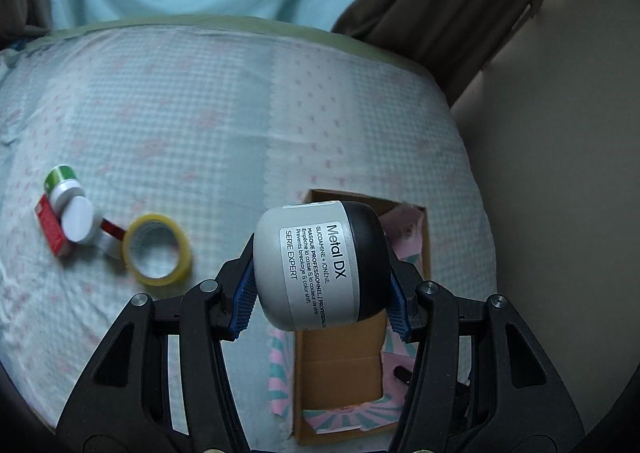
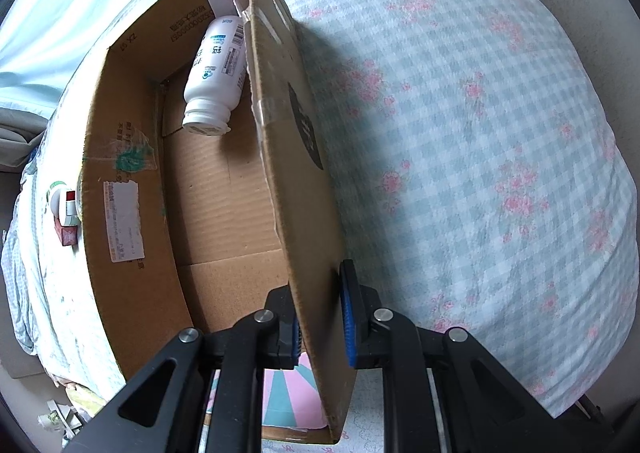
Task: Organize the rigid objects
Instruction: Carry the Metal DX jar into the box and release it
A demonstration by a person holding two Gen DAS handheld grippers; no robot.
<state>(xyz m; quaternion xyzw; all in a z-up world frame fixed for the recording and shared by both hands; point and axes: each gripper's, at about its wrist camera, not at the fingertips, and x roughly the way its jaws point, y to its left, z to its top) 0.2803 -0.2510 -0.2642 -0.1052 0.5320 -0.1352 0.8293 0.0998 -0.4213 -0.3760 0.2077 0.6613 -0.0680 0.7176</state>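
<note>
Left wrist view: we hold the left gripper [image 1: 322,285] out over the bed, its fingers pointing forward and down toward the cardboard box [image 1: 340,373].
Left gripper: we have it clamped on a jar [image 1: 320,265], one blue pad [image 1: 244,301] pressed to the jar's base and the other to its lid.
Jar: it lies sideways between the pads, grey body to the left, black lid to the right, with a white label reading "Metal DX" and "SERIE EXPERT" running down its side. We carry it in the air, above the near end of the box.
Right gripper: we see the right gripper [image 2: 320,317] gripping the box's right wall [image 2: 308,213], one finger inside the box and one outside, the cardboard pinched between the blue pads.
Box: it is open at the top, brown, with torn tape along the rim and a pale sticker on the left inner wall.
Bottle: a white bottle [image 2: 214,73] with printed label and barcode lies on its side in the far corner of the box, cap toward us.
Loose things: a roll of yellow tape [image 1: 157,250] lies flat on the checked bedsheet [image 1: 200,113], well left of the box; just beside it are a small red box [image 1: 52,227] and a white round container [image 1: 80,219], touching each other.
</note>
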